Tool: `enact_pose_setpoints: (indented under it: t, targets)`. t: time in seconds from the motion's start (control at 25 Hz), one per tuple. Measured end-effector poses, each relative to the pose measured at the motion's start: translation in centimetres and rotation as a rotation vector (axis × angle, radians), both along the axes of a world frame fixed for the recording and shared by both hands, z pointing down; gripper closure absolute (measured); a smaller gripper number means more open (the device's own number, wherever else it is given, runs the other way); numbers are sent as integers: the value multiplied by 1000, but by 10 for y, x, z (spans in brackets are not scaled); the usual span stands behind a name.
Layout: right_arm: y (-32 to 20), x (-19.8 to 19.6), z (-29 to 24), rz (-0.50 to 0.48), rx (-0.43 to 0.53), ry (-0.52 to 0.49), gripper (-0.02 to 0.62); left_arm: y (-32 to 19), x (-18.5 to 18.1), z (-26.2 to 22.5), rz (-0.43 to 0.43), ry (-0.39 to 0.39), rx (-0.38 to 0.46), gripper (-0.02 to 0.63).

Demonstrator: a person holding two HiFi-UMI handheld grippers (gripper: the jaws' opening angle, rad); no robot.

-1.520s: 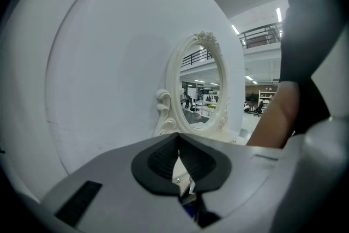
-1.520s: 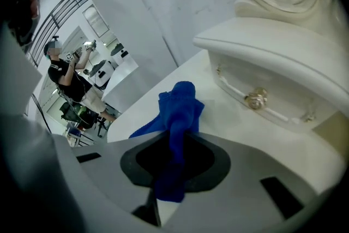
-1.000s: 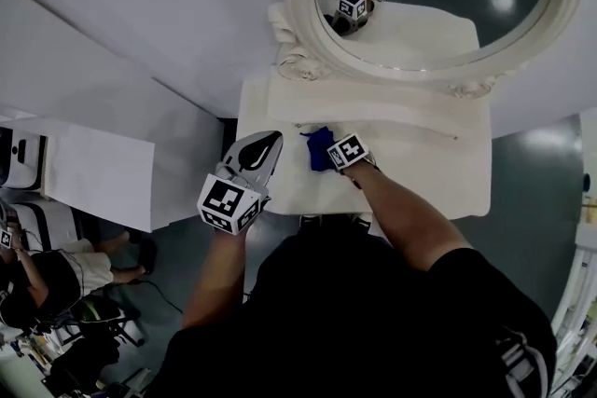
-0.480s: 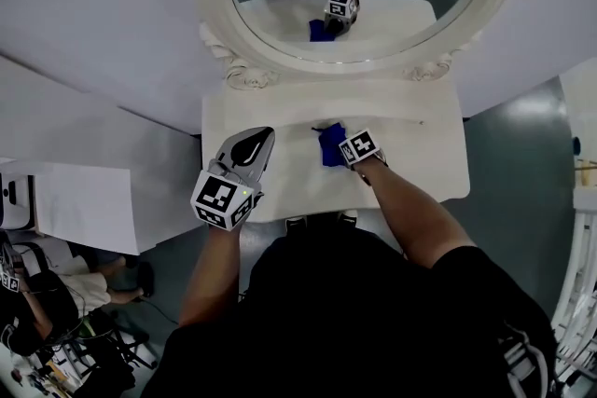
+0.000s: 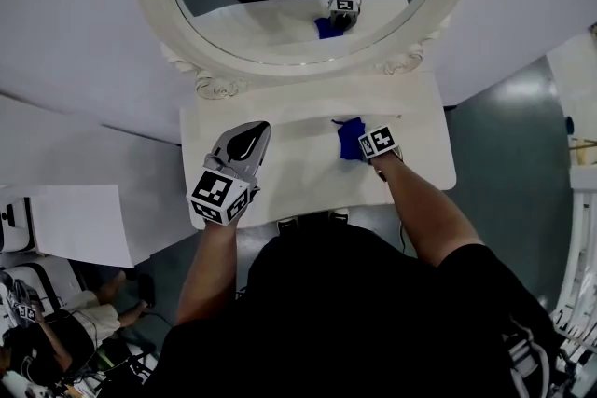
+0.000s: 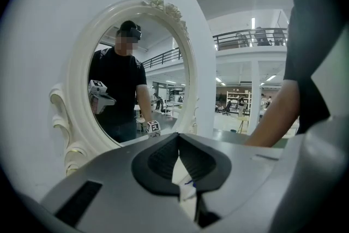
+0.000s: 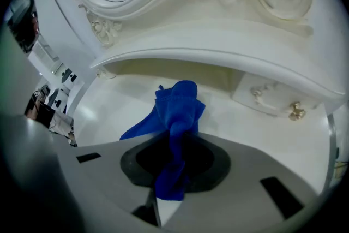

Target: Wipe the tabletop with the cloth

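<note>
On the white worktop the right claw grips the blue cloth, bunched against the surface — mid-wipe, I judge, needing a pressed sideways sweep next — while the left claw hangs closed, empty.

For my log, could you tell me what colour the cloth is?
The cloth is blue, clearest in the right gripper view.

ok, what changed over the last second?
The right gripper, shut on the blue cloth, dragged it rightward across the tabletop, from left of centre to right of centre. Nothing grabbed or released. The left gripper stays shut and empty over its left side.
</note>
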State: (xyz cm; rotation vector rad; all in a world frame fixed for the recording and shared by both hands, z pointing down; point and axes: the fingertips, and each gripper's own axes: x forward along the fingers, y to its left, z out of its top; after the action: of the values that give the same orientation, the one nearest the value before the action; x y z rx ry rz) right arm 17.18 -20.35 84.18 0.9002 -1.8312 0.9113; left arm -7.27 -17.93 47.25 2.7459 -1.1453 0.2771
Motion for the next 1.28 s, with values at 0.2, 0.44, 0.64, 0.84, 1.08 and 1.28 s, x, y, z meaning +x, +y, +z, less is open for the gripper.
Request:
enact_pose_setpoints:
  t: [0.2, 0.44, 0.64, 0.84, 1.08, 1.28]
  targets:
    - [-6, 63, 0, 71, 4, 34, 538, -8, 24, 1, 23, 3, -4, 597]
    - [-6, 145, 0, 181, 5, 83, 538, -13, 47, 6, 44, 5, -16, 597]
    - [-2, 186, 0, 245, 10, 97, 538, -14, 59, 9, 57, 4, -21, 597]
    - [3, 215, 0, 293, 11, 109, 538, -15, 57, 8, 39, 1, -20, 597]
    - [7, 229, 0, 331, 23, 139, 538, -10, 44, 6, 11, -1, -19, 597]
    - [6, 231, -1, 331, 25, 160, 537, -3, 35, 7, -4, -3, -22, 597]
